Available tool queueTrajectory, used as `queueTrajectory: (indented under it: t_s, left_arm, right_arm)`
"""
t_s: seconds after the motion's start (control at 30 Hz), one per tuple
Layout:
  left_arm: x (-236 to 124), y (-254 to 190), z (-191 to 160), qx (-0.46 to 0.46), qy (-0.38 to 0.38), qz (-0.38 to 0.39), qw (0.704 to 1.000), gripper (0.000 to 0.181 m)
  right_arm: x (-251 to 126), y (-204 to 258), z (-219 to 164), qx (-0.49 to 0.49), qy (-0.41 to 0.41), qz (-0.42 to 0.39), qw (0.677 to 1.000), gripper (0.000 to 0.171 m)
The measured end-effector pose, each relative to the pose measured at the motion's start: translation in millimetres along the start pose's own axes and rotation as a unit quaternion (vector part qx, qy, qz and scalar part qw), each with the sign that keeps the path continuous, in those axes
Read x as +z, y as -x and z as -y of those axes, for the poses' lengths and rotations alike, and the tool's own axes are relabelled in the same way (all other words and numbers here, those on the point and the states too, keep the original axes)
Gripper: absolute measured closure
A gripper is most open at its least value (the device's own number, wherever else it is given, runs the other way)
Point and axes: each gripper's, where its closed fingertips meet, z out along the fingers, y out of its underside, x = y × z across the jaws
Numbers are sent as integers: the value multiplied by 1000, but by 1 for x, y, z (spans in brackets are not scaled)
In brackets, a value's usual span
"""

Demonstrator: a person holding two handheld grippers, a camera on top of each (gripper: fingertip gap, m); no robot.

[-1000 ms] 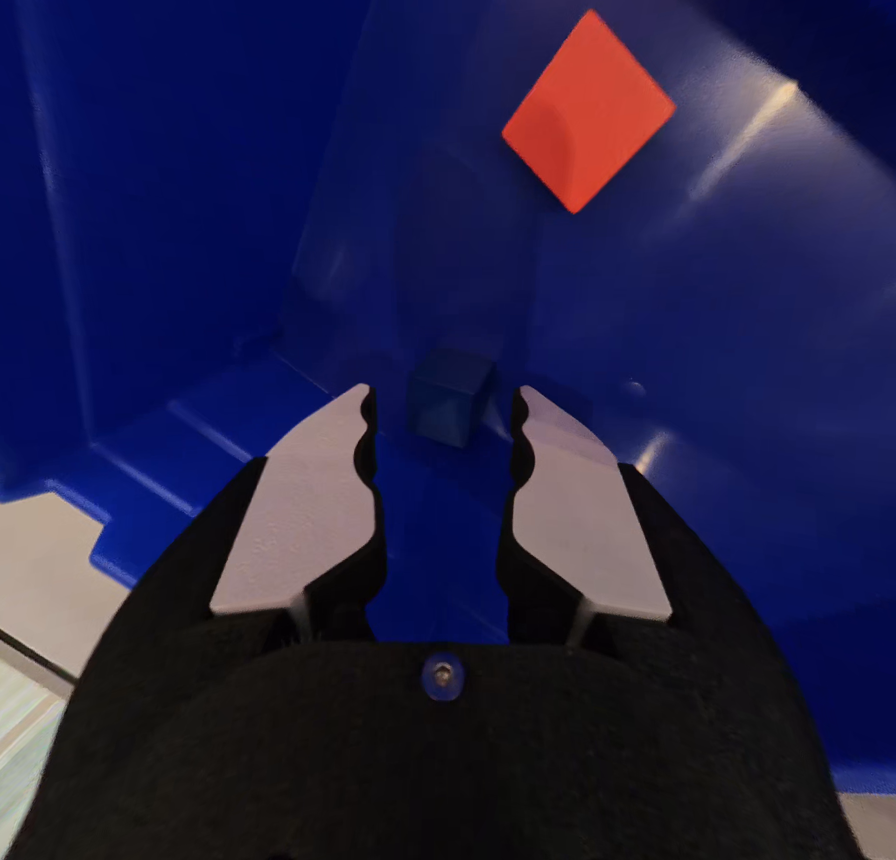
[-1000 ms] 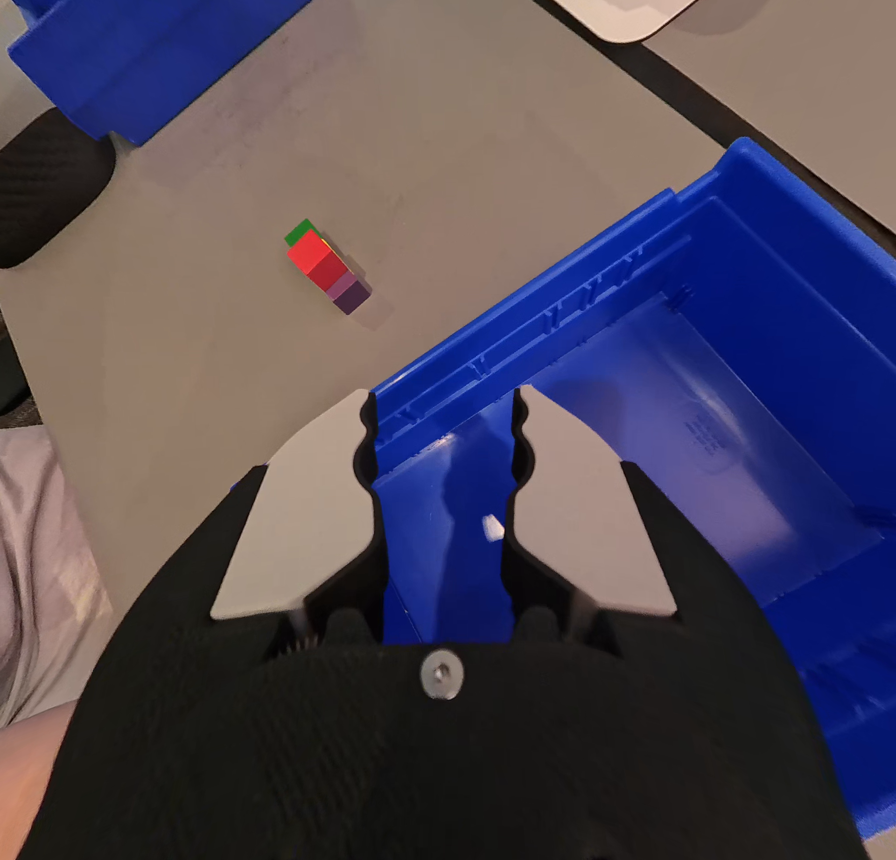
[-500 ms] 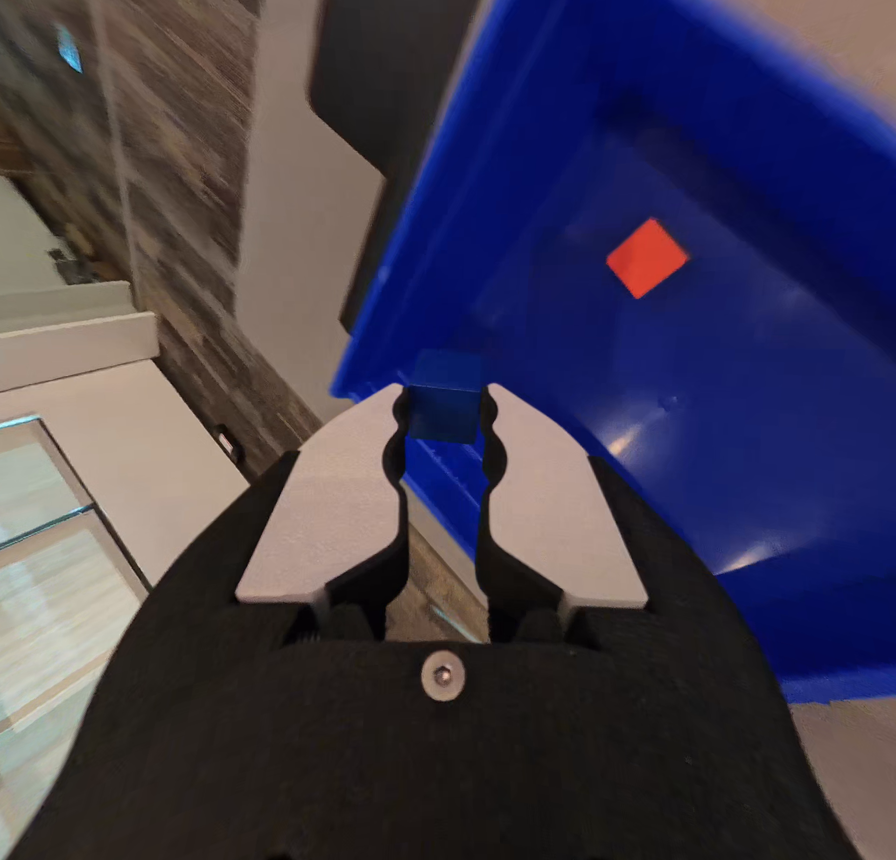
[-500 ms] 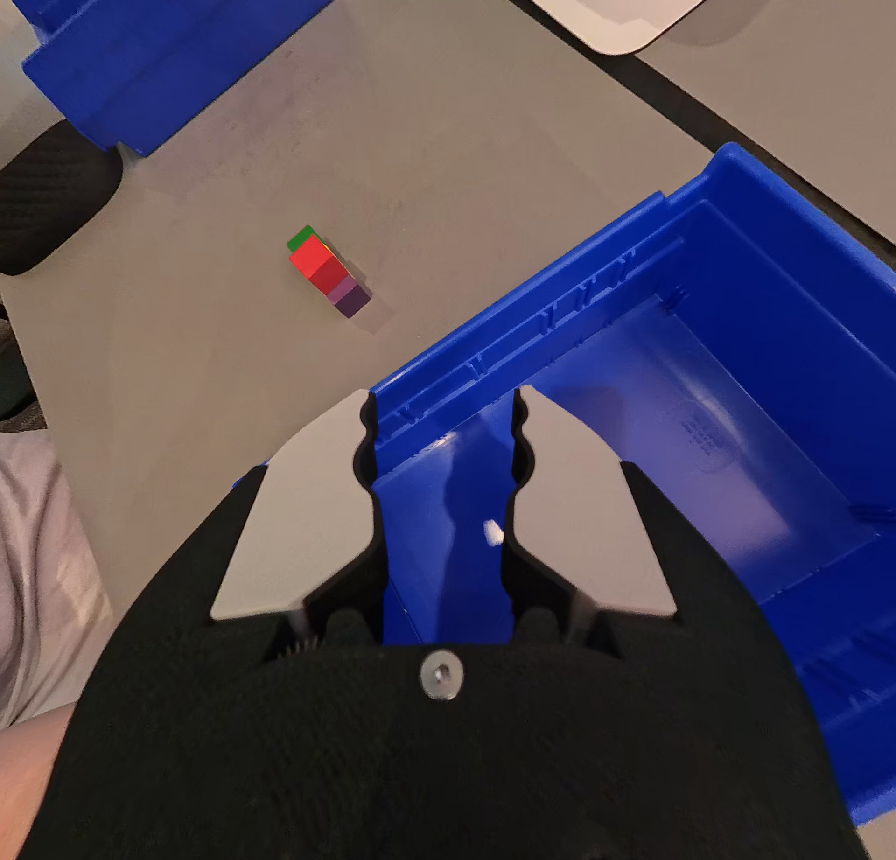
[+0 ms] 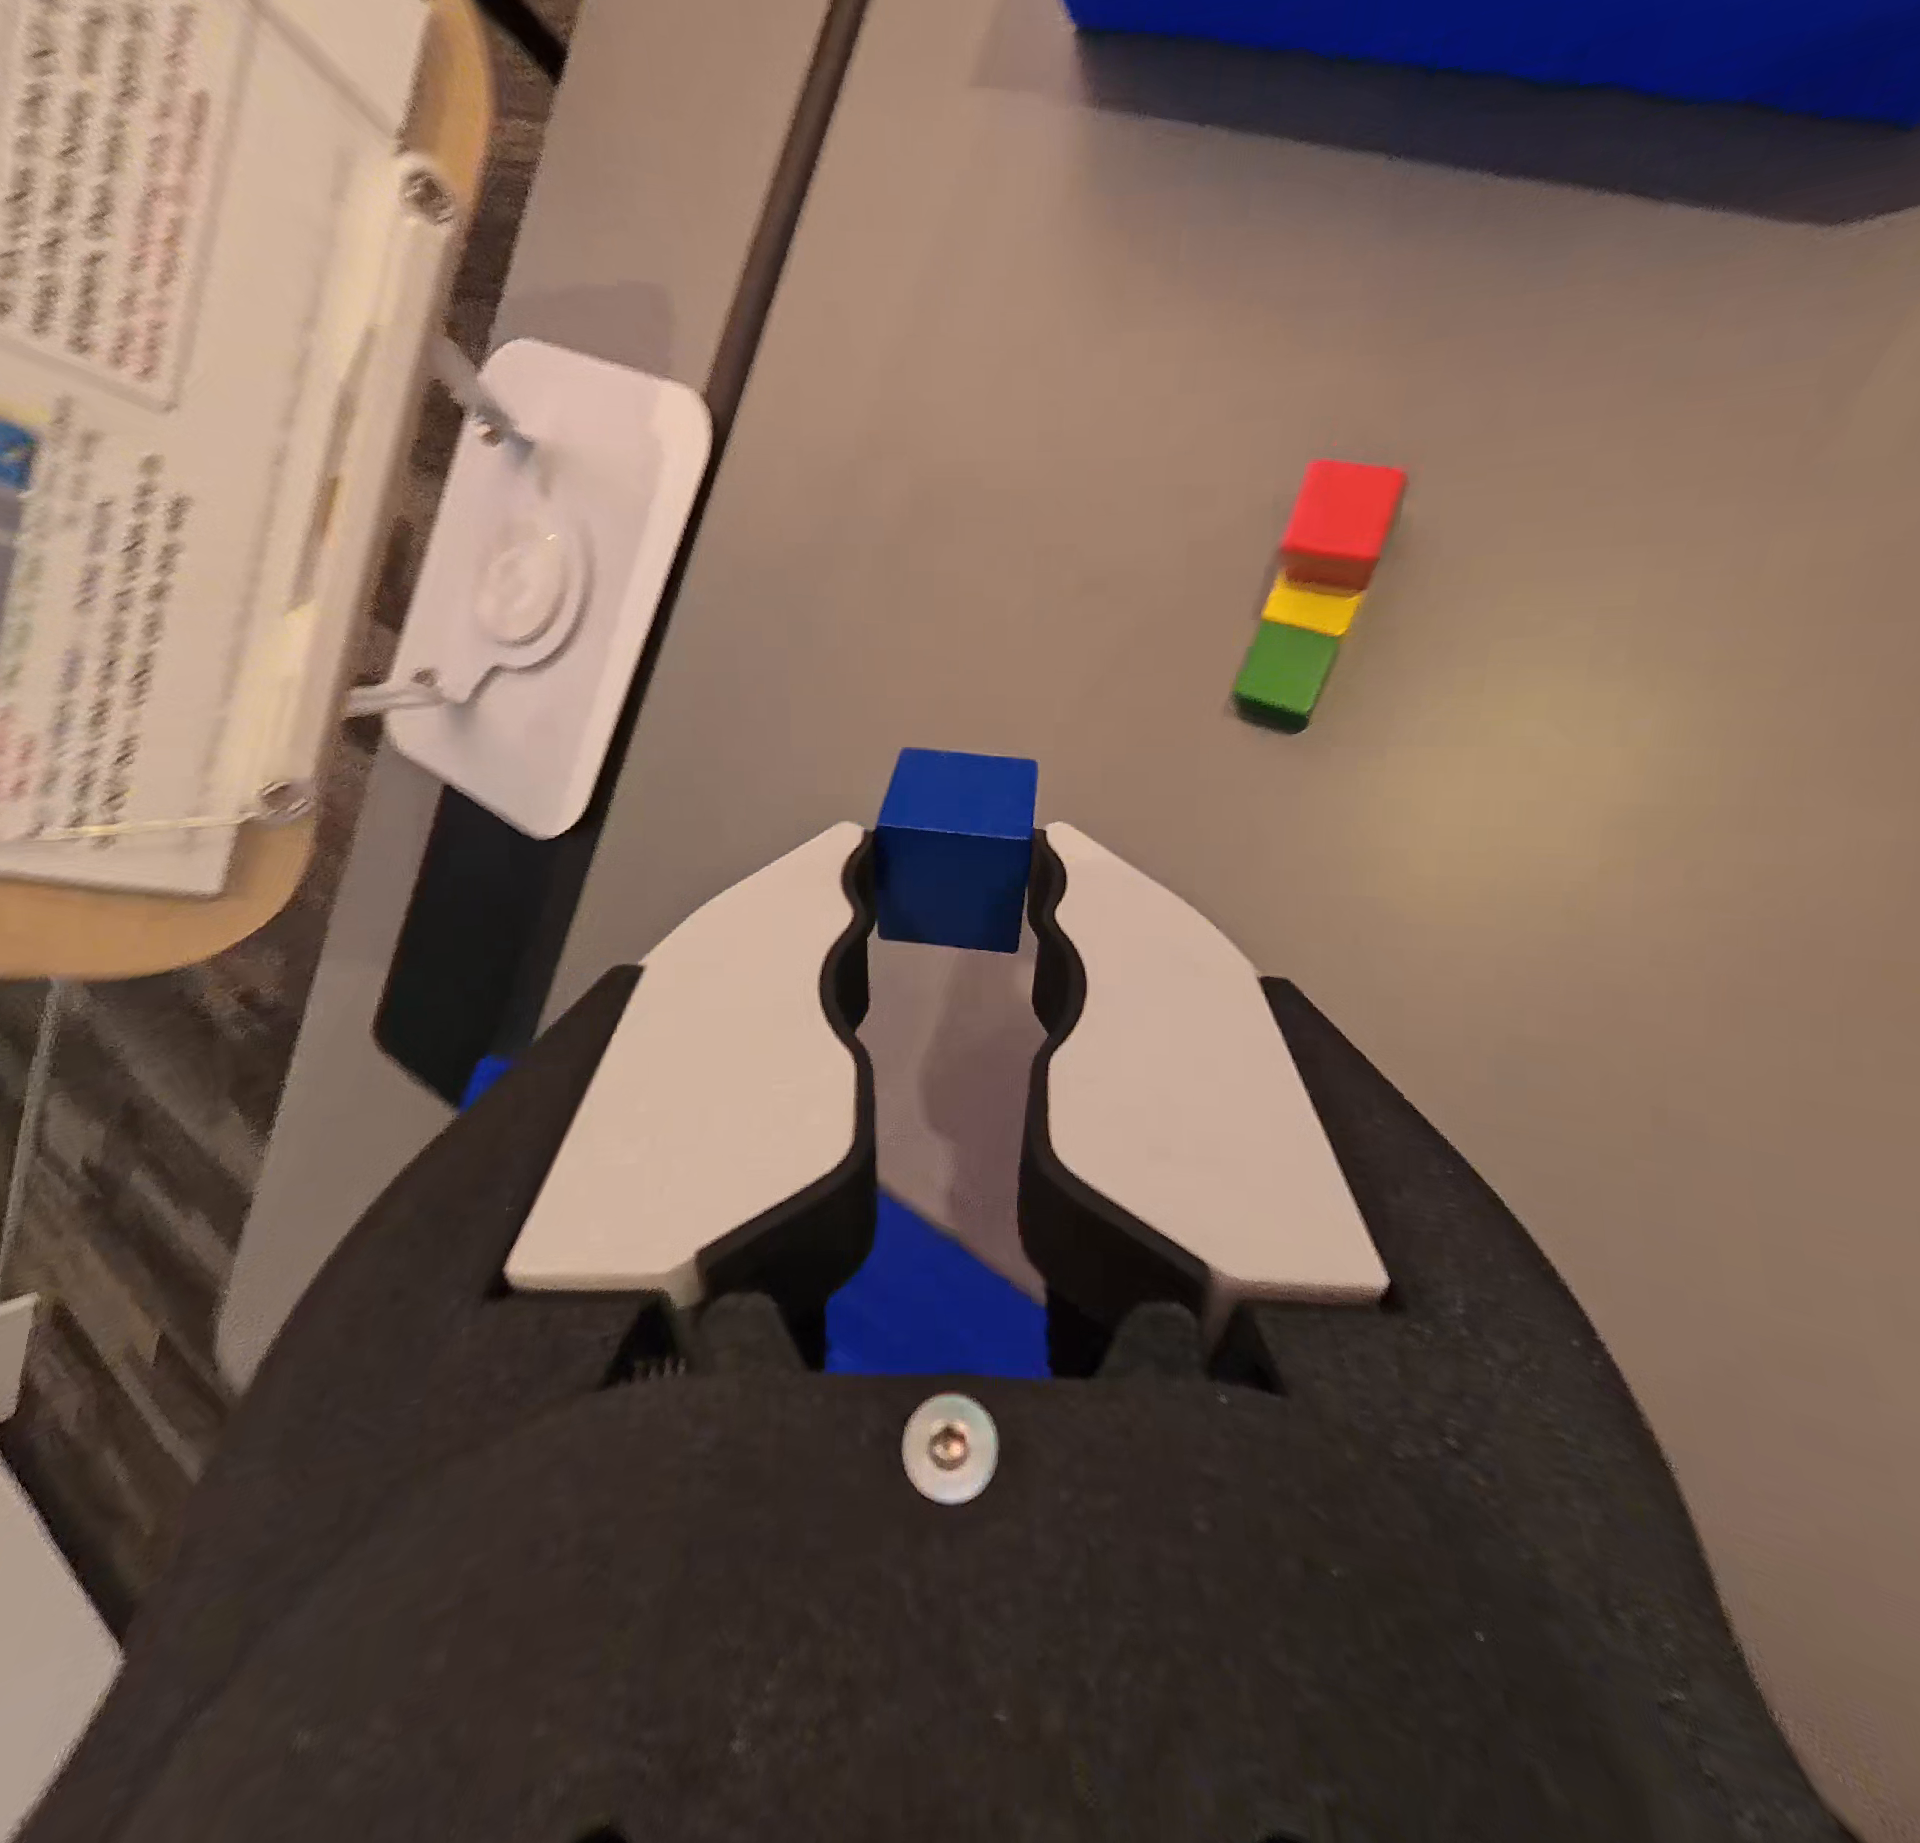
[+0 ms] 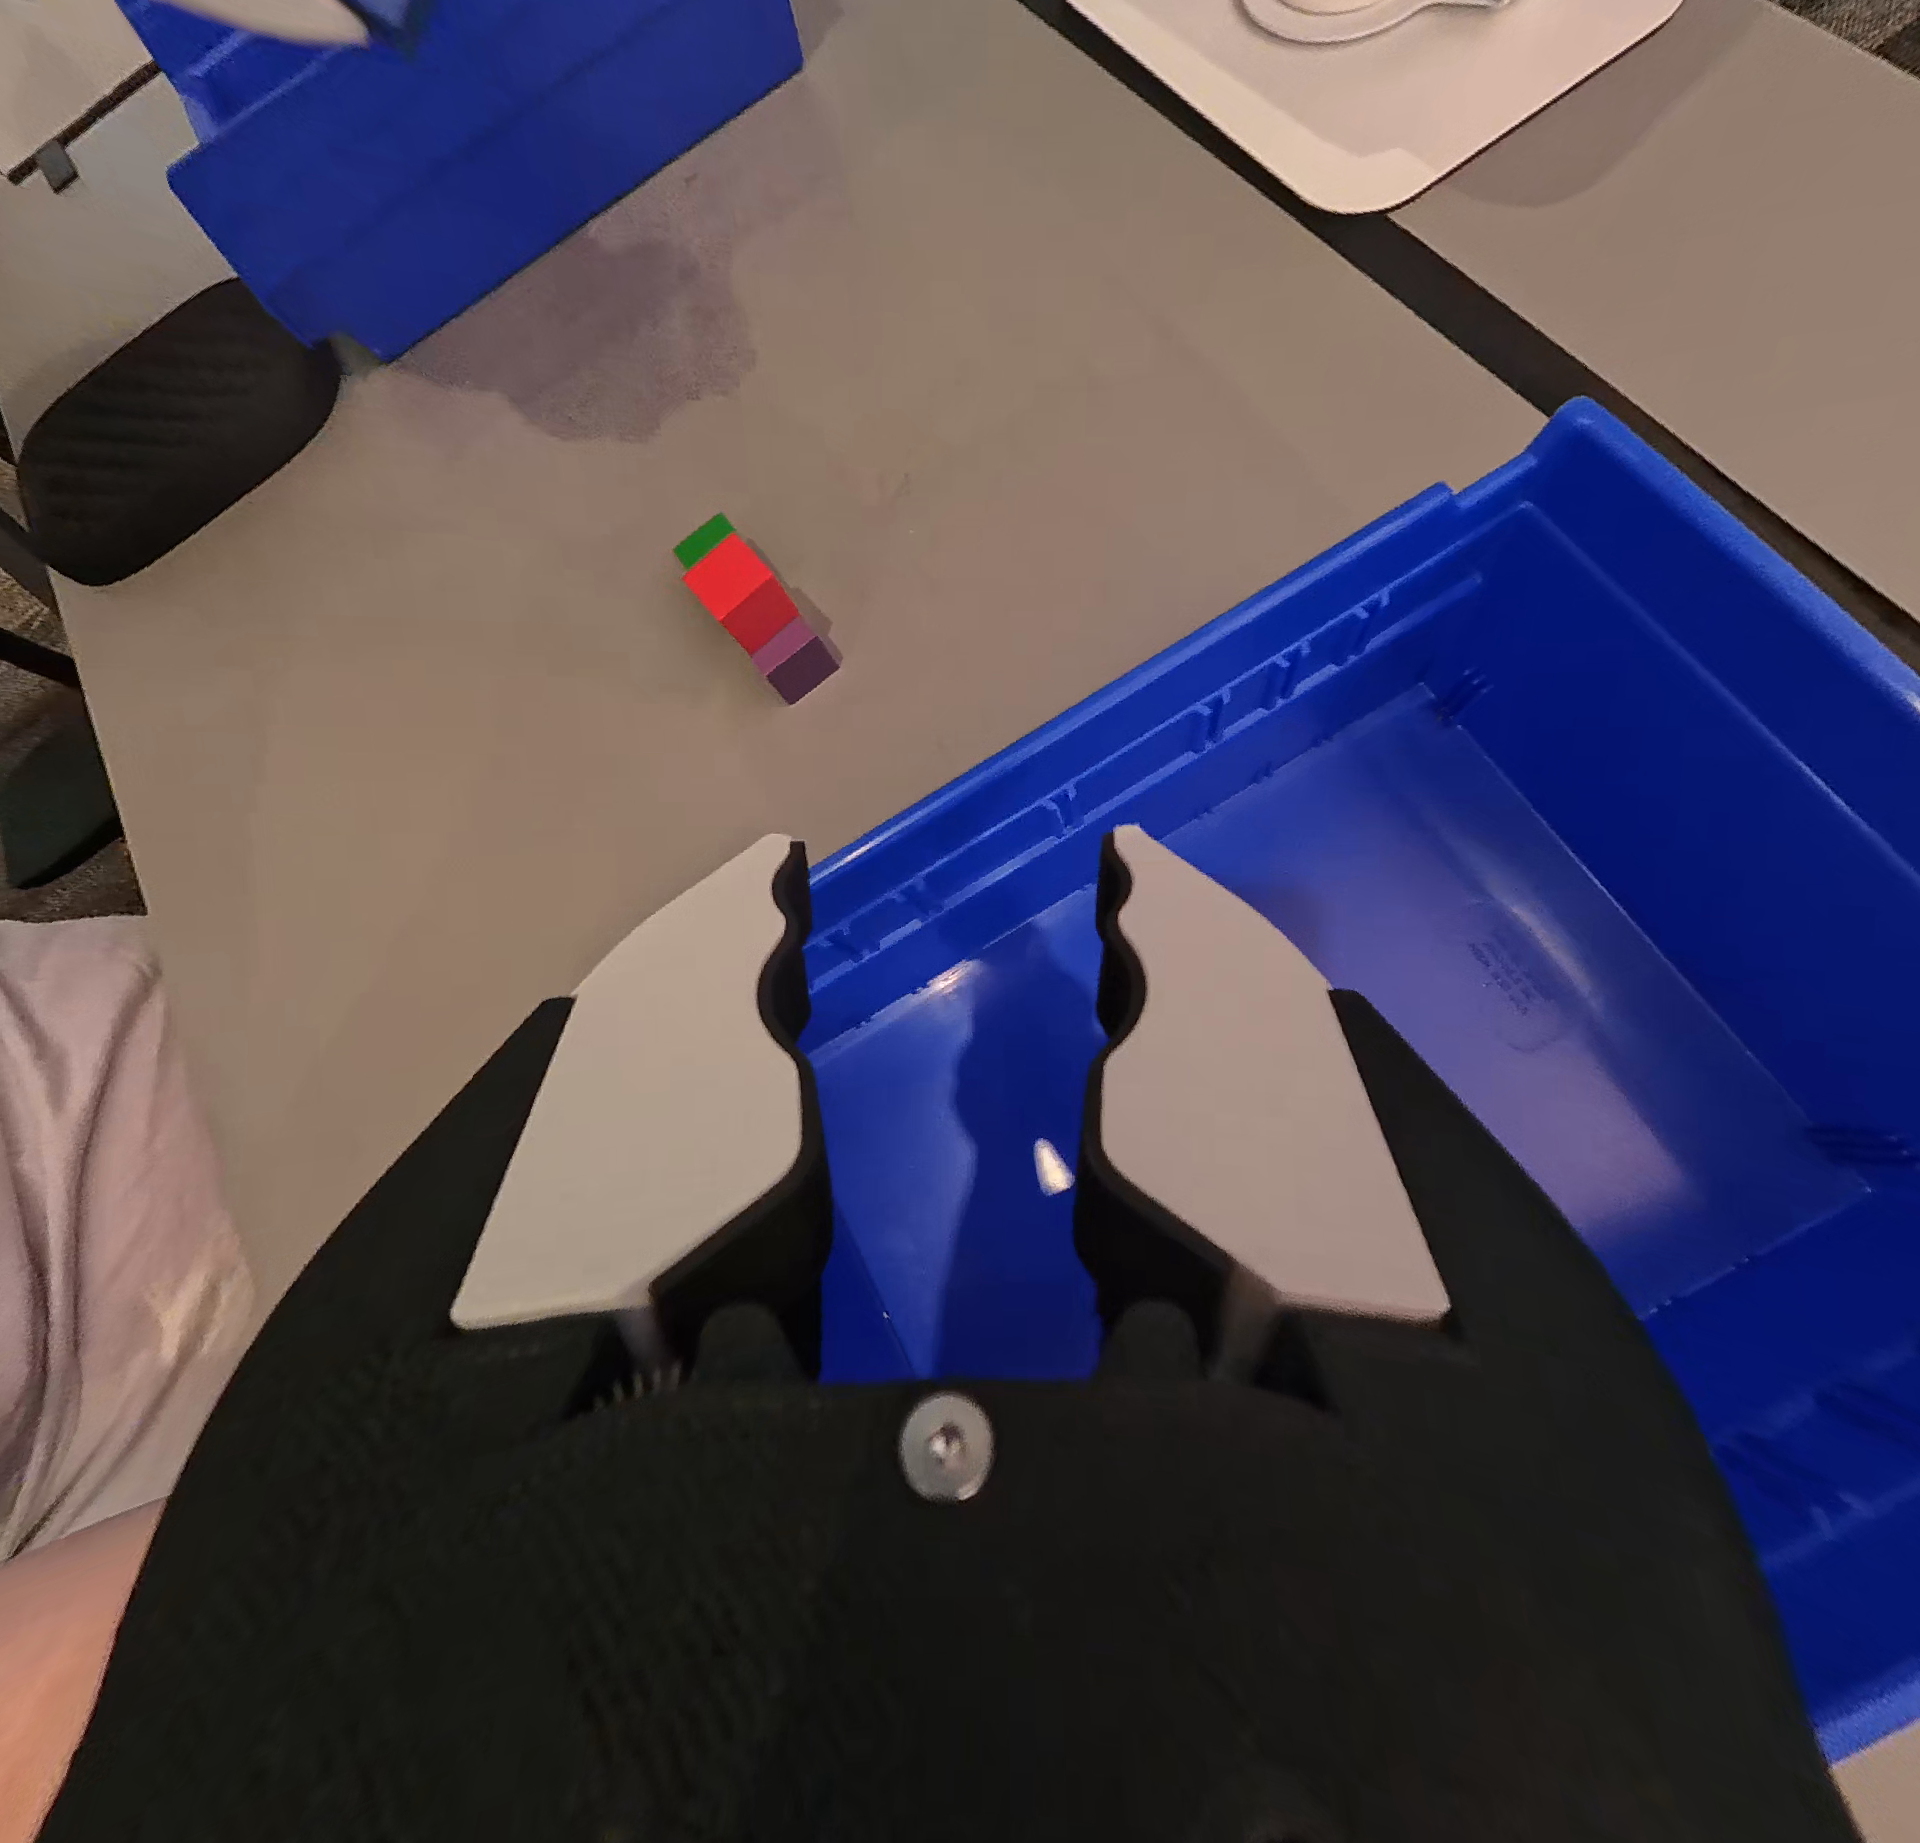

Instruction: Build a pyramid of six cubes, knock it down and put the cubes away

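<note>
Blue cube (image 5: 956, 863) is out of the bin now, clamped in the left gripper (image 5: 954, 837) and carried over the table (image 5: 1558, 962); a second ago those jaws were only reaching for it inside. The started pile, red cube (image 5: 1342, 510) riding on the yellow (image 5: 1311, 609) and green (image 5: 1286, 673) row, sits ahead to the right. Right gripper (image 6: 951, 848) hangs spread and empty over the other bin (image 6: 1714, 754). Guessing it's the second-row piece.

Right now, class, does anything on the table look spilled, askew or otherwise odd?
Yes: a faint purplish stain darkens the table beside the far bin, like a dried spill. The cubes sit in a neat row, and the left gripper holds a blue cube squarely.
</note>
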Motion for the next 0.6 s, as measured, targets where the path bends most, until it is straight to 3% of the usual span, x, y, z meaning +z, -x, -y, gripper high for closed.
queueTrajectory:
  t_s: [0.1, 0.33, 0.6]
  left_arm:
    - [24, -29, 5, -12, 10, -53, 998, 154]
    - [71, -67, 7, 30, 67, -95, 993, 154]
    - [100, -82, 4, 89, 125, -92, 984, 154]
  right_arm:
    - [-1, 1, 0, -2, 0, 1, 1000, 117]
    - [1, 3, -2, -8, 7, 7, 1000, 117]
    - [1, 3, -5, -5, 12, 12, 1000, 117]
